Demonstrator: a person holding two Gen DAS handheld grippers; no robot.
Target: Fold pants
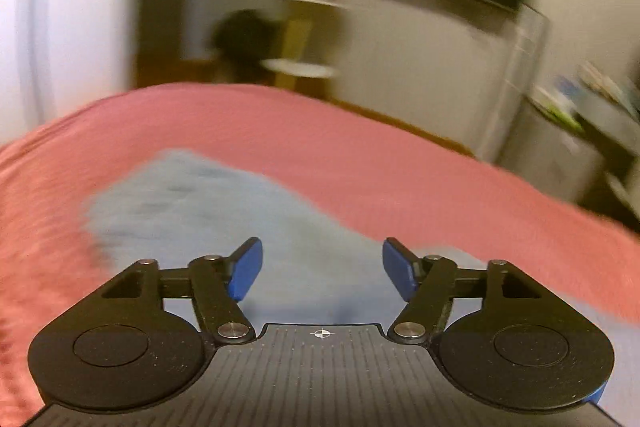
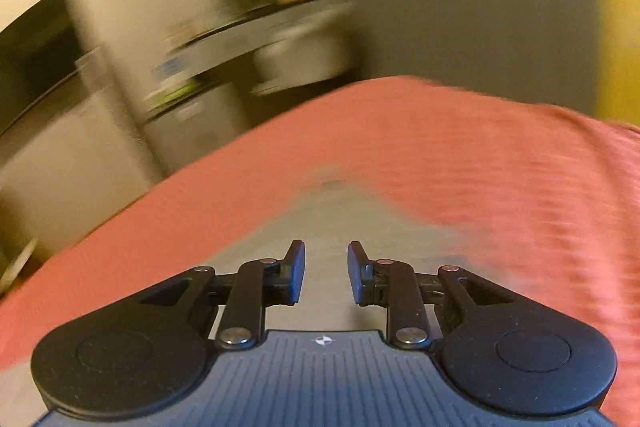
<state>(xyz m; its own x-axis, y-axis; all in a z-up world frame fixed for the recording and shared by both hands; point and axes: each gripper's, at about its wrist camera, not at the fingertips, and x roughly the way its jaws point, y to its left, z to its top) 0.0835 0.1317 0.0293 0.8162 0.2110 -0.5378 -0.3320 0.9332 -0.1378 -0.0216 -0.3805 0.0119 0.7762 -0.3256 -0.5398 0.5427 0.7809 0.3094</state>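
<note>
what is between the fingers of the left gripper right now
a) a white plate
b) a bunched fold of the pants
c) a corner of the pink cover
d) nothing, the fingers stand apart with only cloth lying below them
d: in the left wrist view the left gripper has its blue fingers wide apart with an empty gap, and the light blue pants lie below on the pink cover.

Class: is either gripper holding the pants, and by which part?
Nothing is held. The left gripper and right gripper are open above the pants.
</note>
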